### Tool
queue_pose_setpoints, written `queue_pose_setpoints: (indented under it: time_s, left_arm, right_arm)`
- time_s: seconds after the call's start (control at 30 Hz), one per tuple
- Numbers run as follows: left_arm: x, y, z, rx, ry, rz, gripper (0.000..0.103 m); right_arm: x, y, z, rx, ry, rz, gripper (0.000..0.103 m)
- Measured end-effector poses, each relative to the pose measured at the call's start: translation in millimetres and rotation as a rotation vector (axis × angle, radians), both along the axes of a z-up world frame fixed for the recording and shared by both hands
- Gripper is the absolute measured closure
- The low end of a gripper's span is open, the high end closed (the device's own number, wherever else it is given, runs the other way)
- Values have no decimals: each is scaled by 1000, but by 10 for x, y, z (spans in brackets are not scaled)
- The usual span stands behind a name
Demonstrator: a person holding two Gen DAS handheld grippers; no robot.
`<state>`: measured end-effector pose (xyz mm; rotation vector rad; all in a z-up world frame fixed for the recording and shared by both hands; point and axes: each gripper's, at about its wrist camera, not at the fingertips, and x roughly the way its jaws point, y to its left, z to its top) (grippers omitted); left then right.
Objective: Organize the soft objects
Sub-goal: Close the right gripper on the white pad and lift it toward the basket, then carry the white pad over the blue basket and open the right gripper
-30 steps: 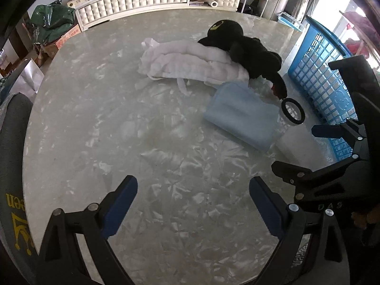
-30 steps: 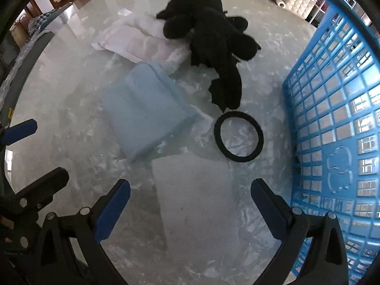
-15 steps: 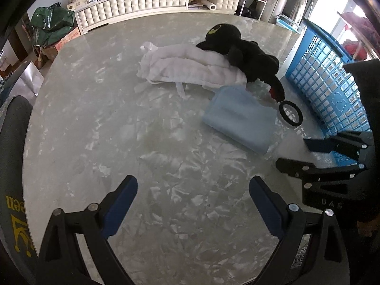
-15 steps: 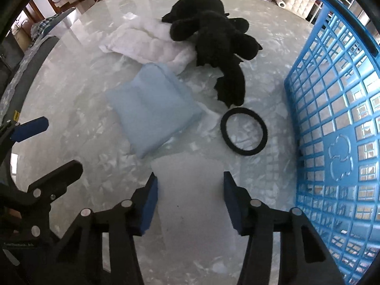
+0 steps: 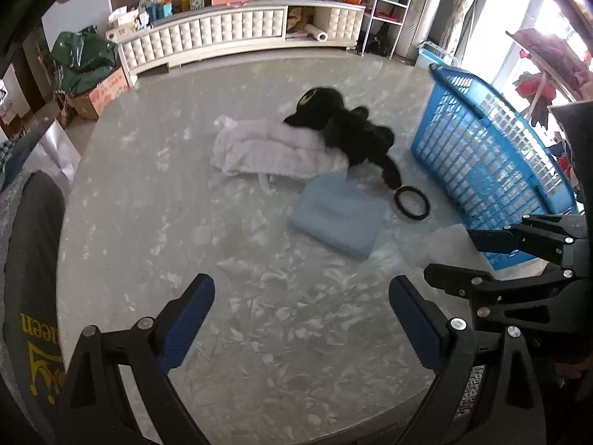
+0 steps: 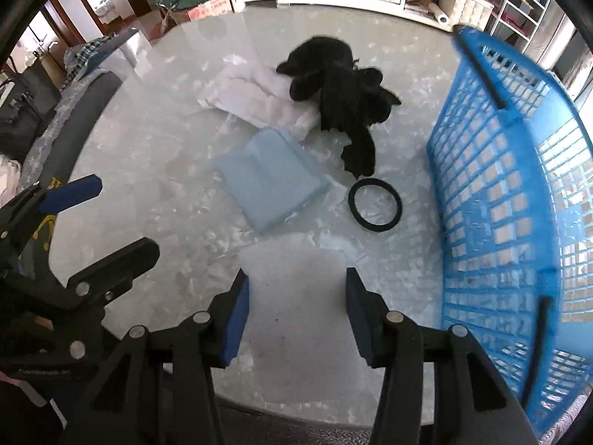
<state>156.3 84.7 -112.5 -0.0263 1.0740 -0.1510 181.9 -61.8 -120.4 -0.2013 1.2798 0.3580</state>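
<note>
1. Right gripper (image 6: 296, 296): jaws partly closed, pinching a pale grey-white pad (image 6: 302, 278) between the blue pads. The pad's near part sits between the pads; its far edge lies toward the black ring. Whether the pad is clear of the worktop (image 6: 148, 148) or resting on it cannot be told. The grip is taken across the pad's width, prob. so the soft sheet hangs flat and does not fold on transfer.

2. Left gripper (image 5: 300, 319): jaws spread wide, nothing between them. It hangs over bare worktop near the front edge, beside the right gripper; prob. kept free for the next item.

3. Blue basket (image 6: 500, 185): stands at the worktop's right edge, just beside the held pad. Judged the destination, as it is the only container, w/ open top facing the grippers' side. No contents can be made out thru the lattice.

4. Remaining items, mid-worktop:
- Light blue folded cloth (image 6: 270, 178), flat, near the pad's far edge.
- Black ring (image 6: 375, 204), flat, between cloth and basket.
- Black plush toy (image 6: 341, 85), lying partly on the white padded bundle (image 6: 252, 96), toward the far edge.

5. Status: sorting at an early stage; four items are loose on the worktop.

6. Next step (est.): carry the pad over the basket rim, then release.
</note>
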Motion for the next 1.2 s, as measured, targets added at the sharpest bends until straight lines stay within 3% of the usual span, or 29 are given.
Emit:
queue_pose_setpoints:
  time_s: [0.3,0.77,1.0,1.2]
  left_arm:
    - [-76,-213,367,16,-62,-31,9]
    - [113,-383,467,31,-58,-38,9]
    - [247,-448,346,28,-25,-39,9]
    - [379,-450,231,31,2,-29,9]
  right_arm:
    - [-105,-293,442,49,-93,7,56]
    - [168,-699,848,66,-203,-27,56]
    - [445,-912,804,42,-224,-74,55]
    - [711,-1069,591,16,-180,-104,55]
